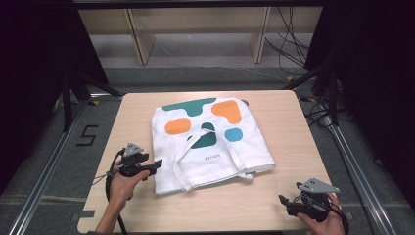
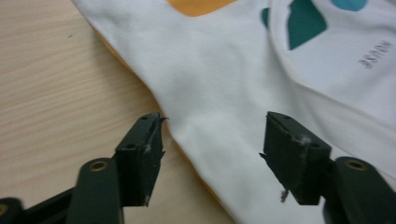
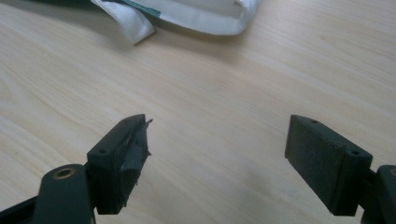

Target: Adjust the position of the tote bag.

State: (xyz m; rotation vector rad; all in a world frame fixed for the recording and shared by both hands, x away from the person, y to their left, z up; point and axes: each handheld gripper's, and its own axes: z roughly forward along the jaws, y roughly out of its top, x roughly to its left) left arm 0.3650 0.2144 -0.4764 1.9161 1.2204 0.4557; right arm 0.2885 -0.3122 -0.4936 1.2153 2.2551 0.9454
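Observation:
A white tote bag (image 1: 210, 142) with orange, teal and blue shapes lies flat on the wooden table (image 1: 288, 127), its straps folded across its front. My left gripper (image 1: 155, 165) hovers at the bag's near left edge, pointing right. In the left gripper view its jaws stand wide apart over the bag's white cloth (image 2: 224, 107) and nothing is pinched between them. My right gripper (image 1: 282, 200) rests near the table's front right corner. Its jaws are open over bare wood, with the bag's near corner (image 3: 201, 16) farther ahead.
Wooden furniture legs (image 1: 142, 39) and loose cables (image 1: 288, 44) stand on the floor beyond the table. Metal rails (image 1: 44, 171) run along both sides of the table. Bare wood lies in front of the bag and to its right.

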